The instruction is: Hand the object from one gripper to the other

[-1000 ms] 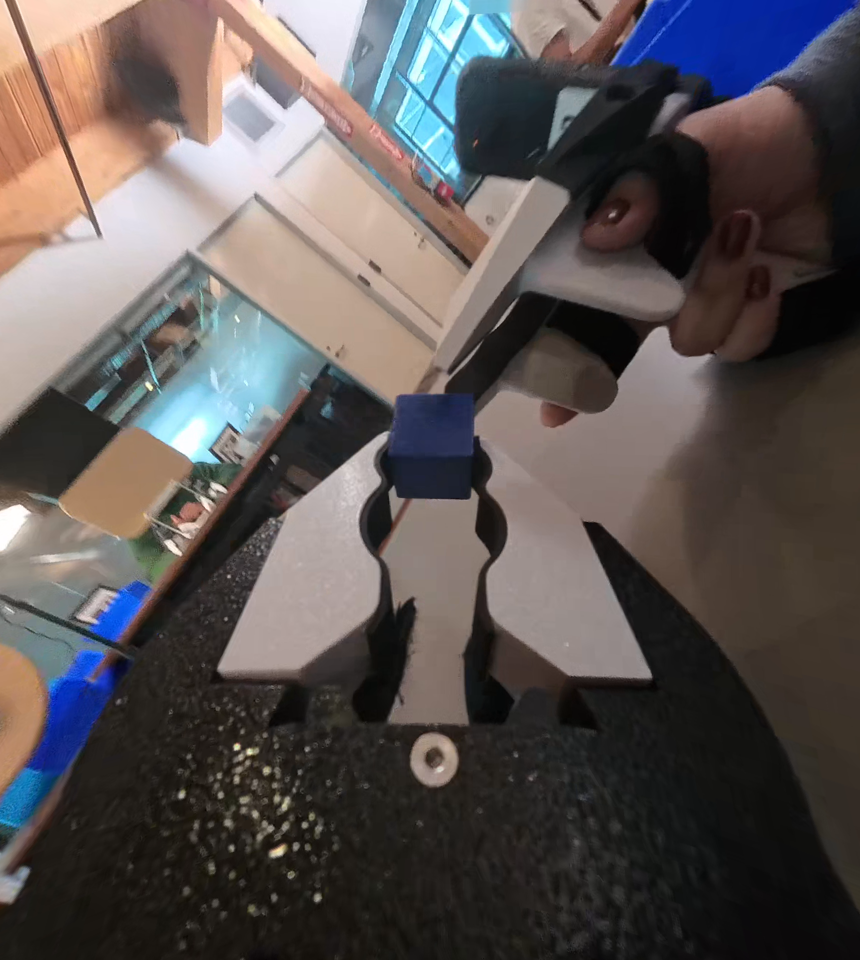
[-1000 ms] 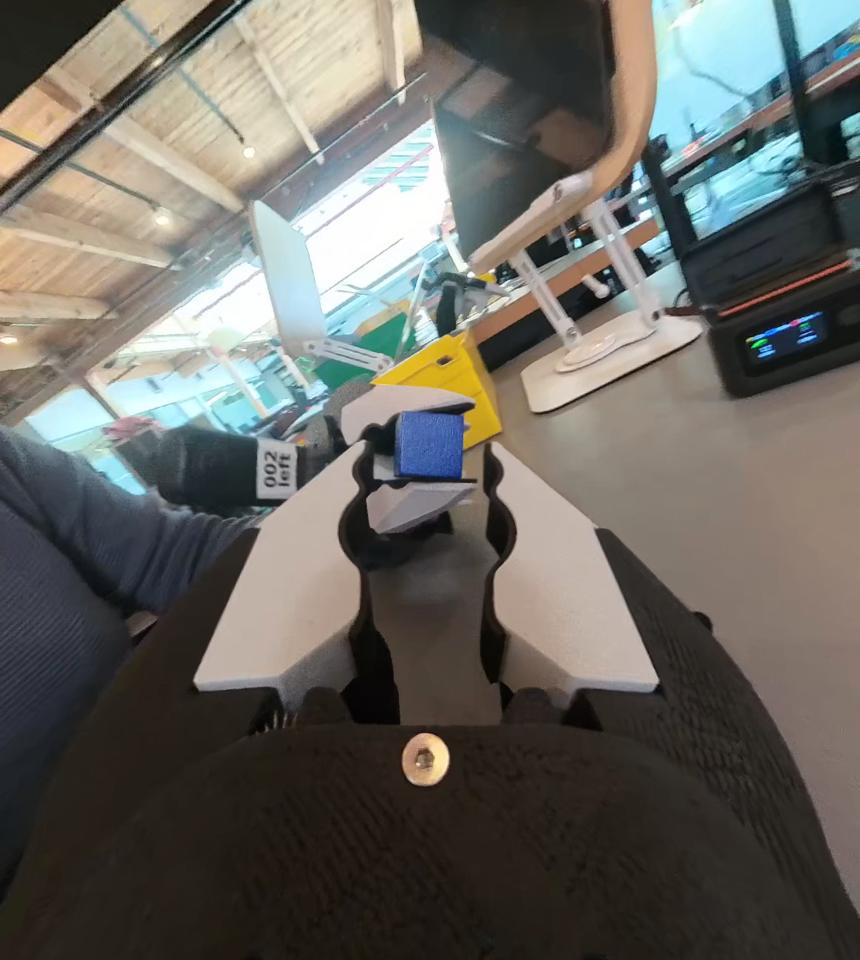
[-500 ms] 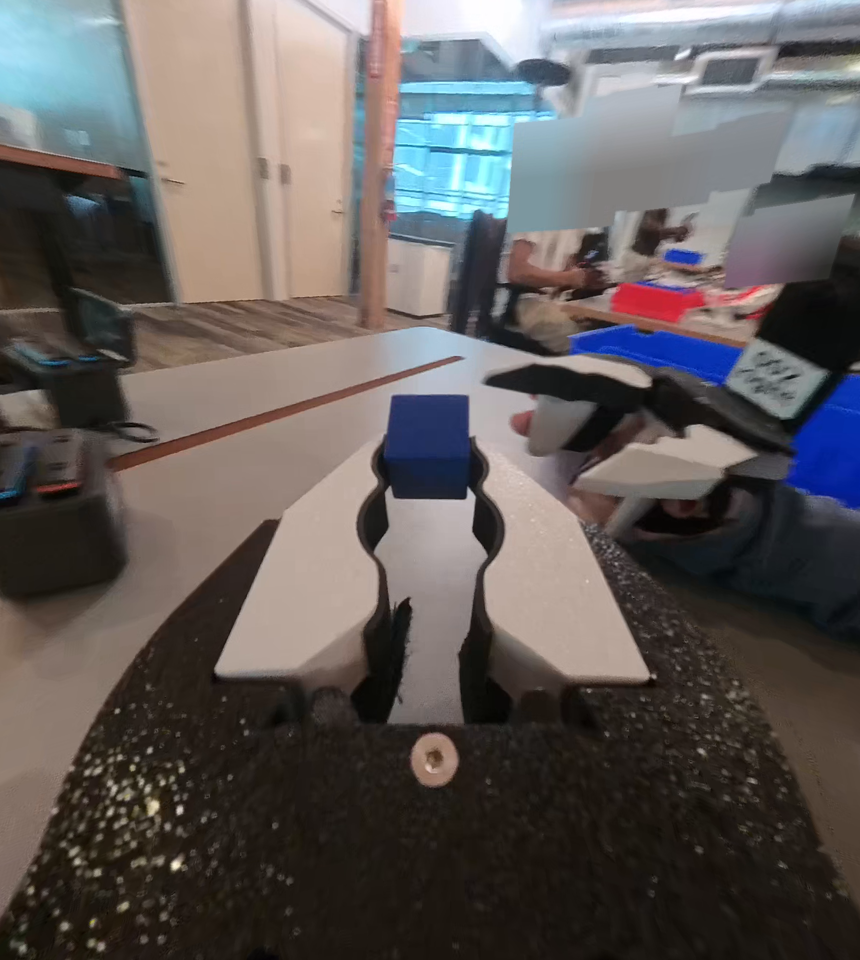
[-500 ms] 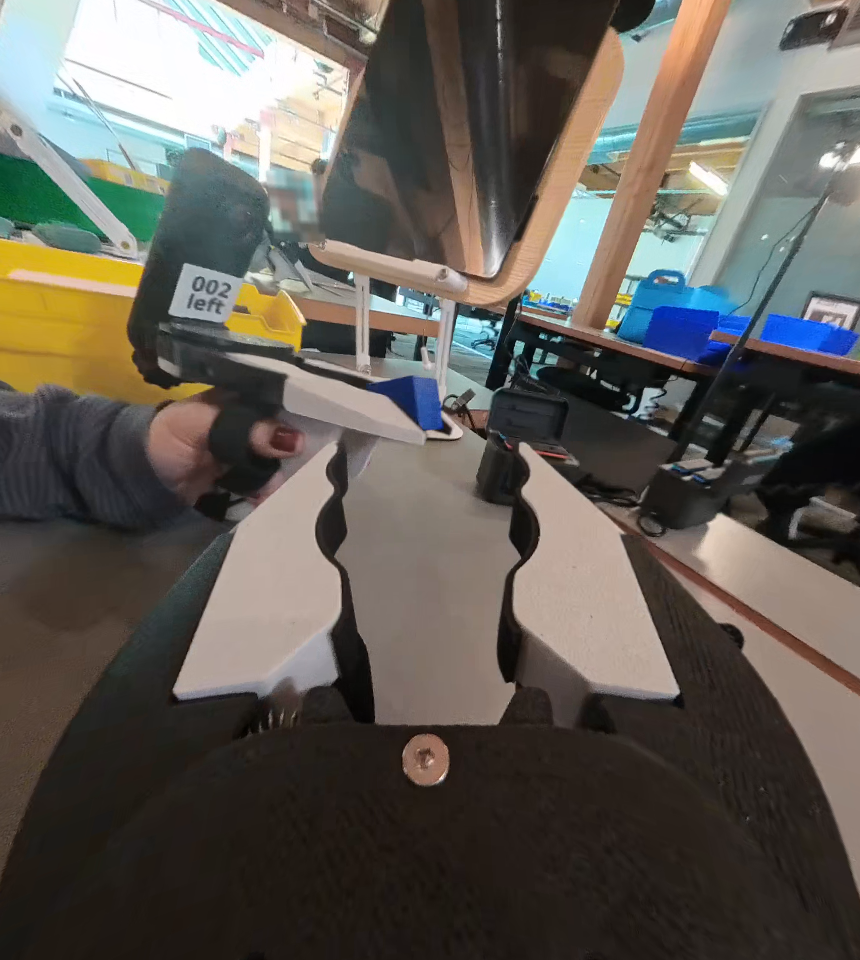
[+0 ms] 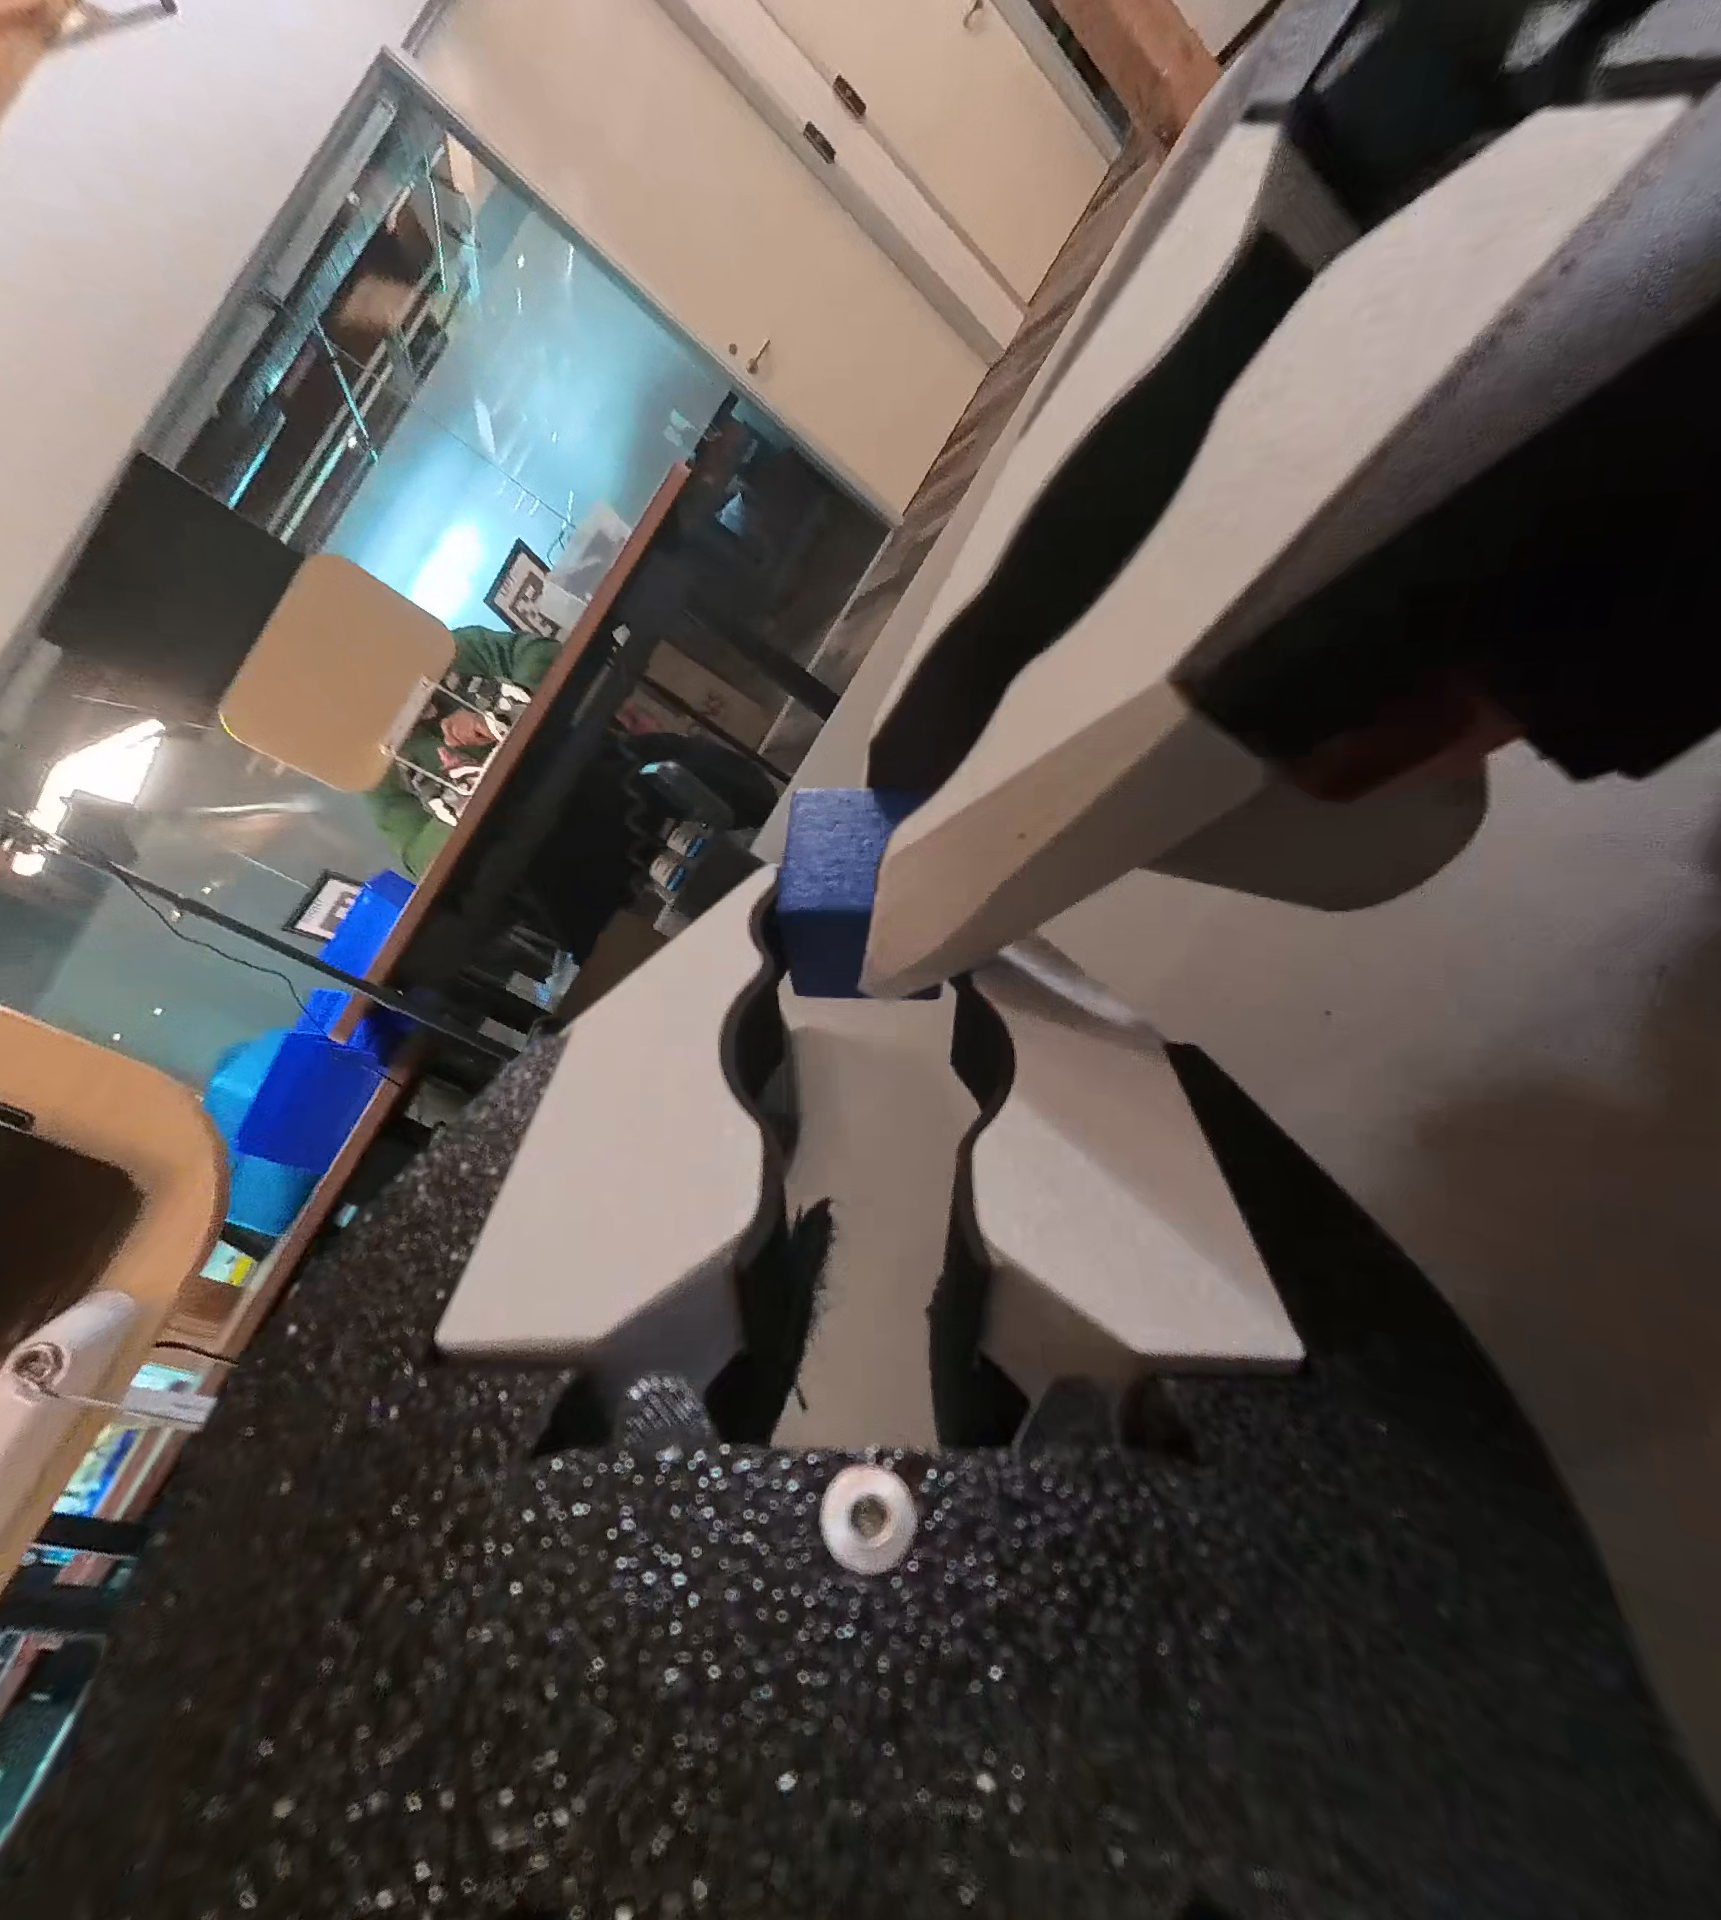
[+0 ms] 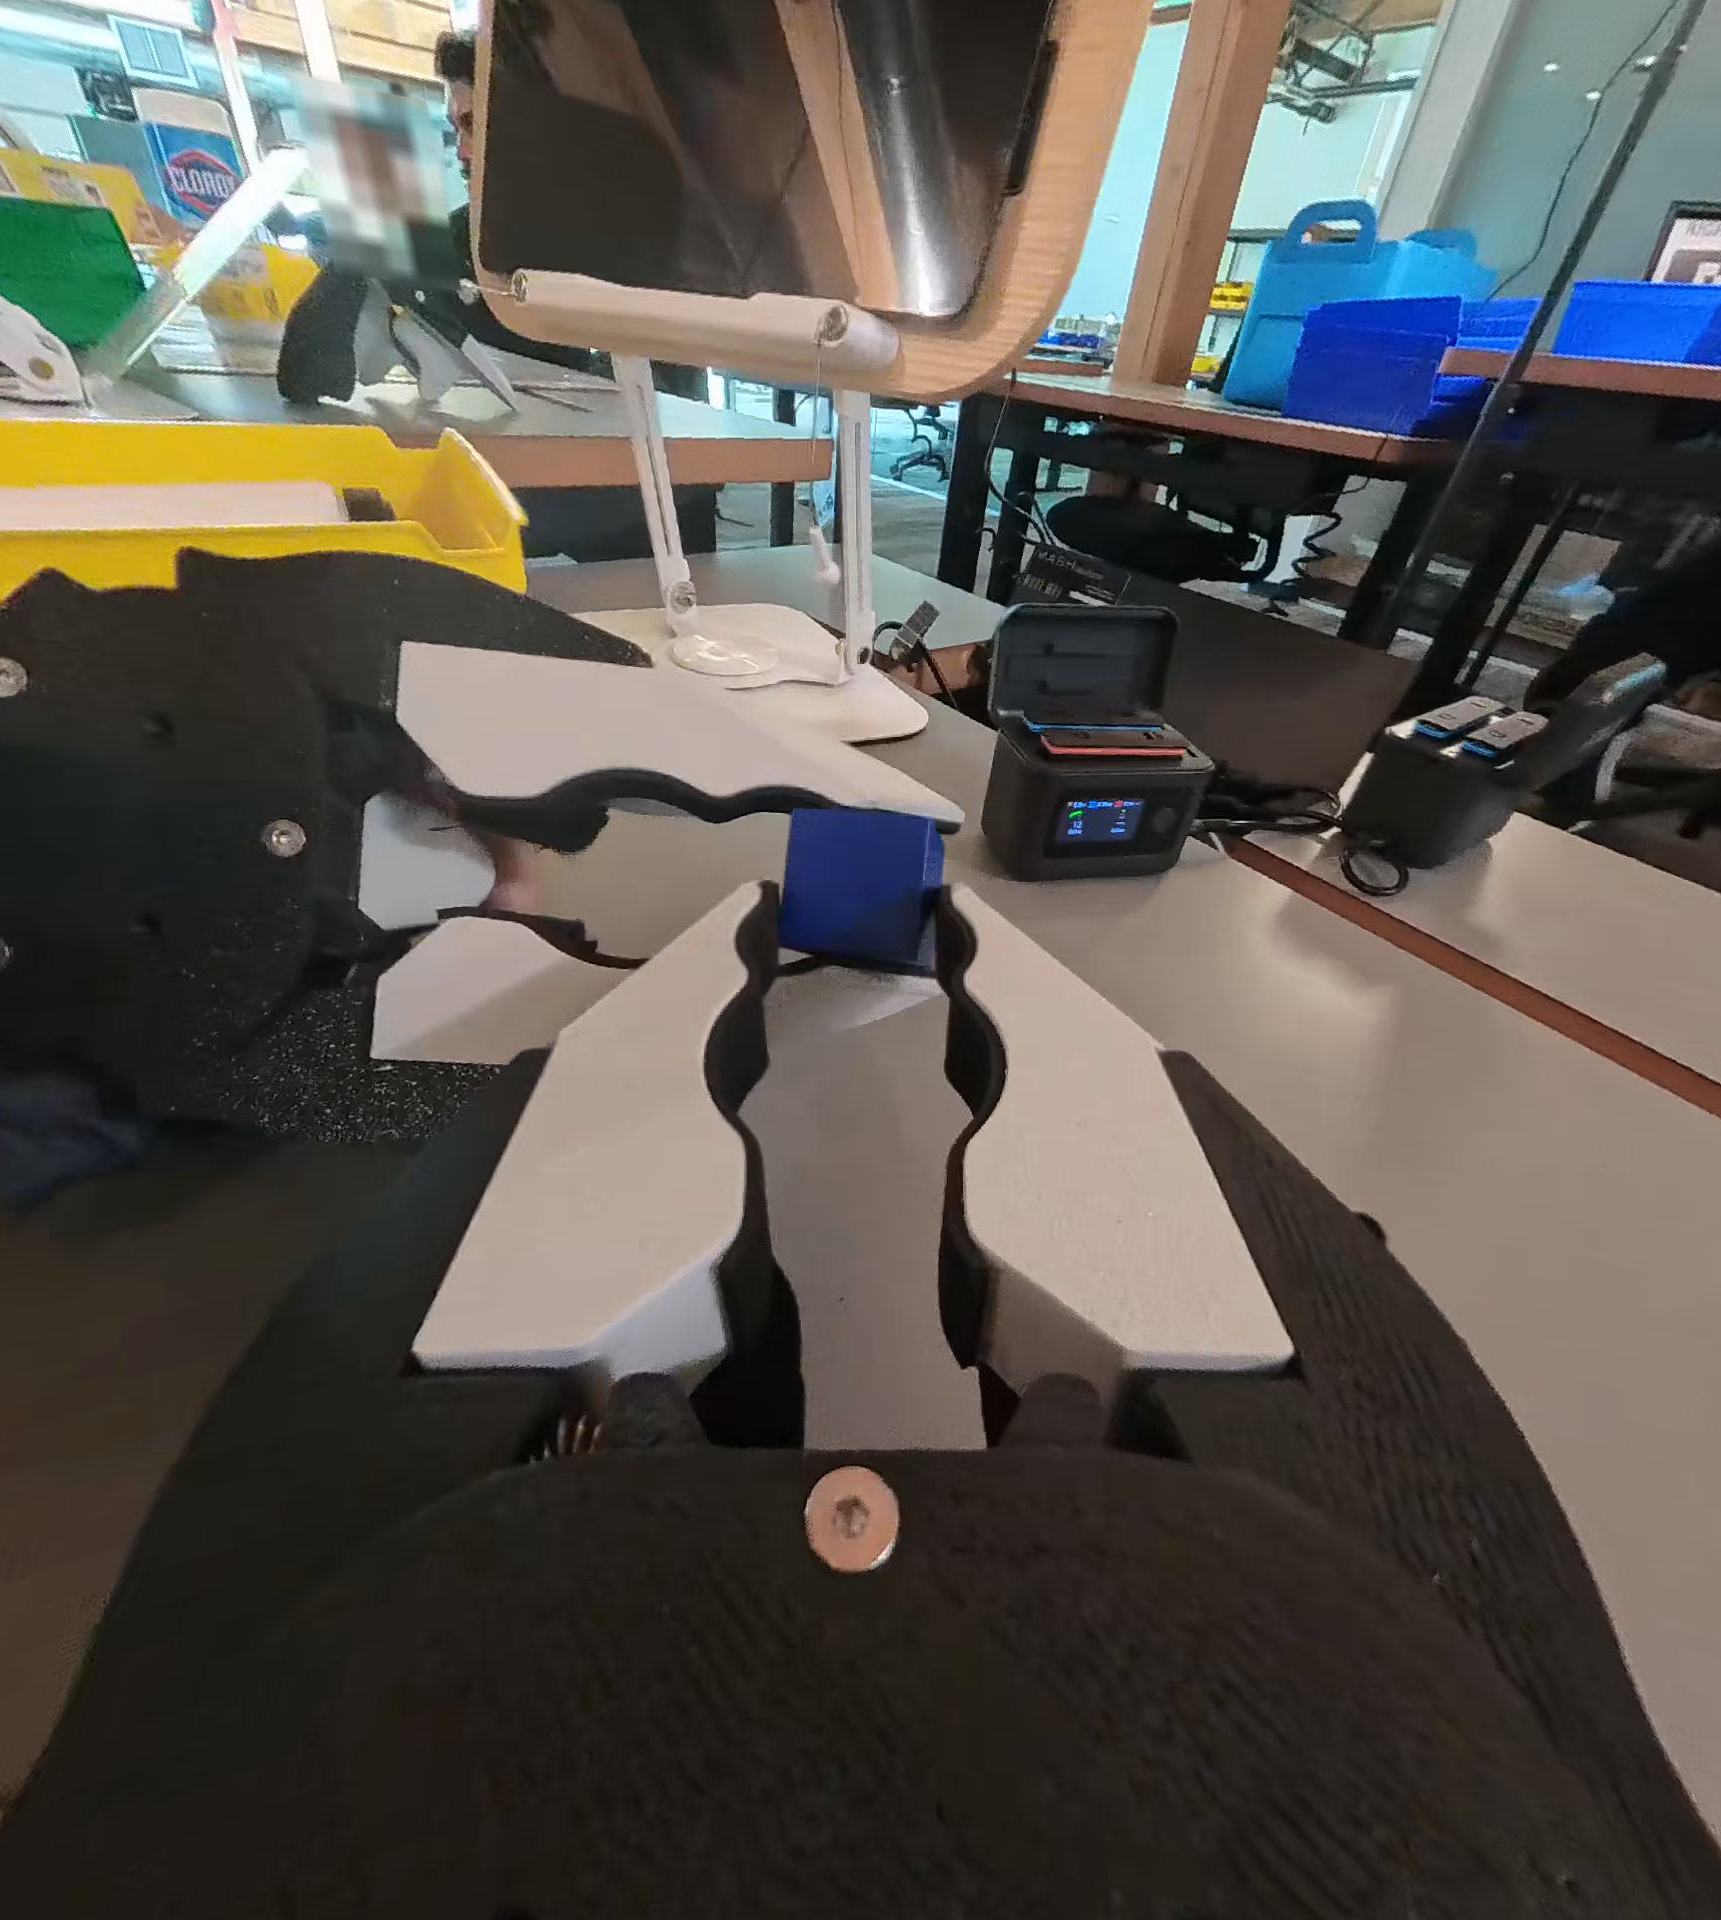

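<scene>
so the left gripper has the blue cube pinched right at its fingertips, dead center. the right gripper comes in from 2 o'clock, and its near finger lies across the cube's right side, touching it. whole view's tilted. out at 9 o'clock there's a glass wall and a blue bin by a desk edge.
</scene>
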